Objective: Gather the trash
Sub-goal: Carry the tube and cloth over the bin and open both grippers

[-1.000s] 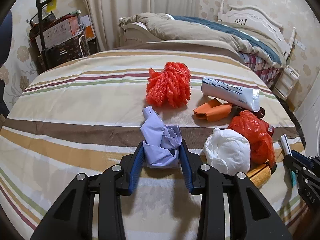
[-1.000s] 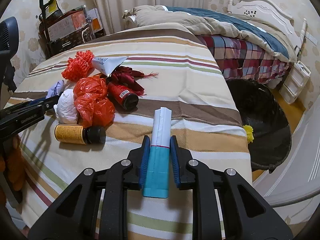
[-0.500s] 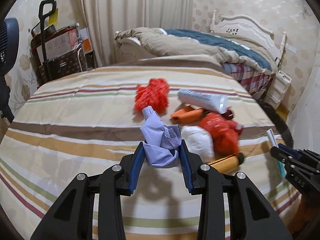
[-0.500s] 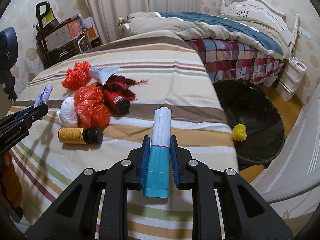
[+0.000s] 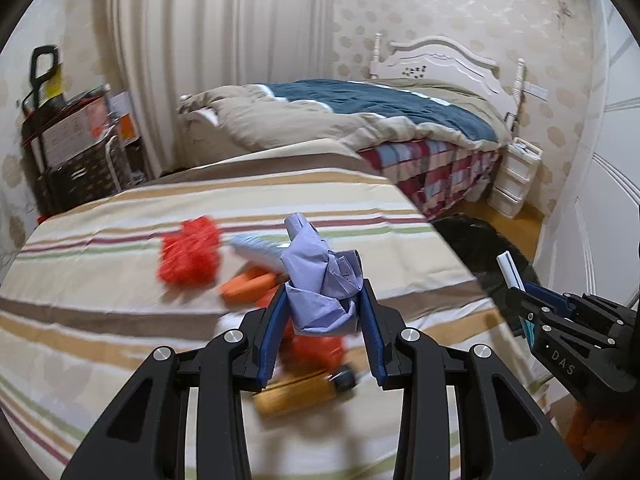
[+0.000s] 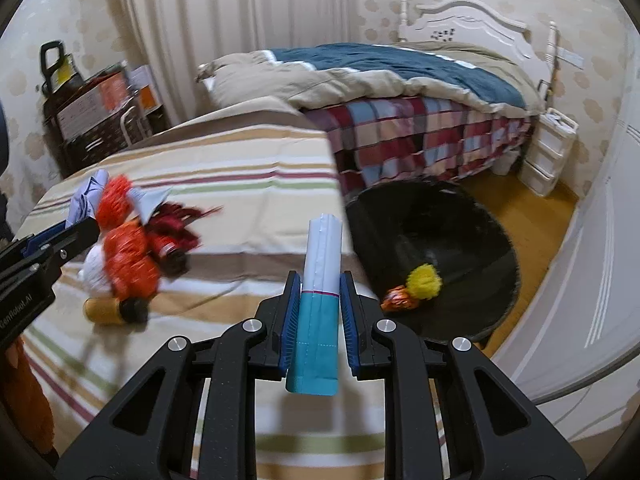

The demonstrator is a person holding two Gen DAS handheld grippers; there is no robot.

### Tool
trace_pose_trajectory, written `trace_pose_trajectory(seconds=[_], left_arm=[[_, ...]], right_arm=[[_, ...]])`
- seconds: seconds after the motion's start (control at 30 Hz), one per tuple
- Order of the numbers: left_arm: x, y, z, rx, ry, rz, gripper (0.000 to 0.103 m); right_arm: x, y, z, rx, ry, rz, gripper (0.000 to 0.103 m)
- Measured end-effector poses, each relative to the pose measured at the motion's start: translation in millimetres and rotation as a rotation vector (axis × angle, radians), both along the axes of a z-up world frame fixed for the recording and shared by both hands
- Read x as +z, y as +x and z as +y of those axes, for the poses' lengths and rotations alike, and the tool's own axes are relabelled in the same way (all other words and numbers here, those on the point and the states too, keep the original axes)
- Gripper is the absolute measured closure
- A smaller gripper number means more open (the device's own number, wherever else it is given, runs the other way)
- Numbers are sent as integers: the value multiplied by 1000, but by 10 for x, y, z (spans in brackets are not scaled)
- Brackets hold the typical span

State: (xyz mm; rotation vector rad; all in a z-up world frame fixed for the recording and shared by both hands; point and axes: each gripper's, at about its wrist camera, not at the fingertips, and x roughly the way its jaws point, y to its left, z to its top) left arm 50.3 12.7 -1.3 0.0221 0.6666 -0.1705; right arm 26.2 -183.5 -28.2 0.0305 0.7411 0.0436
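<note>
Right wrist view: black trash basket [image 6: 472, 216] on floor, right of centre, round and wide, holding a yellow pompom [image 6: 424, 282] and an orange wrapper [image 6: 396, 300] at its near rim. Striped bedcover [image 6: 240, 168] fills left half; blurred trash pile at left: orange plastic bag [image 6: 128, 256], orange mesh ball [image 6: 114, 200], yellow bottle [image 6: 106, 310]. Right gripper [image 6: 319, 312] at lower centre, clenched on a flat white-and-teal packet [image 6: 318, 292], upright between blue pads, white end projecting up past fingertips, just left of basket in frame.

Left wrist view: left gripper [image 5: 323, 320] at lower centre, clamped on crumpled lilac paper wad [image 5: 320, 284], bulging above pads and raised off bedcover. Pile blurred behind and below it. Right gripper seen at right edge, packet tip showing.
</note>
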Motion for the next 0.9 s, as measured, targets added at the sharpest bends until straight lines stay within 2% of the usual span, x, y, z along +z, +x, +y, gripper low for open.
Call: trace_pose_trajectory(seconds=[0.4,0.9], left_arm=[[-156,386,-801,-106,43,21,66],[-317,847,-1429,-170,76,49,66]], right_arm=[[35,257,-629,-124,5,-22,83],[-151,581,-1133,-196,39,-5,83]])
